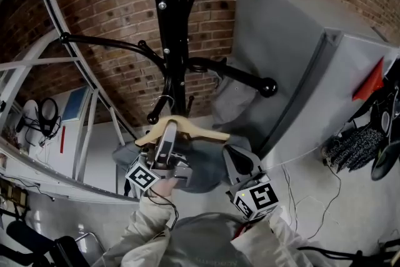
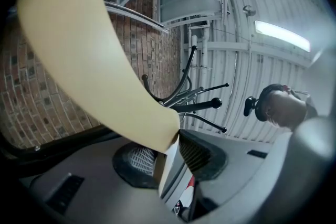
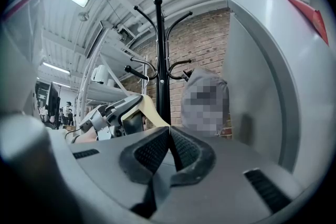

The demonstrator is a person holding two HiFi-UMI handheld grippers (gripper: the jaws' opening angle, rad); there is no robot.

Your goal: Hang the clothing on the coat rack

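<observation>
Left hand-held gripper (image 2: 167,155) clamps the wooden hanger (image 2: 89,55); right hand-held gripper (image 3: 169,136) is closed by grey clothing (image 1: 203,172).

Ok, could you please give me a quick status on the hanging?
Left gripper shut on wooden hanger; right gripper shut, empty. Grey garment under hanger, close to coat rack. Nothing blocking.

We are losing the top of the coat rack (image 1: 170,40) at the head view's 12 o'clock edge. The wooden hanger (image 2: 94,55) is running off the left gripper view at 11 o'clock.
</observation>
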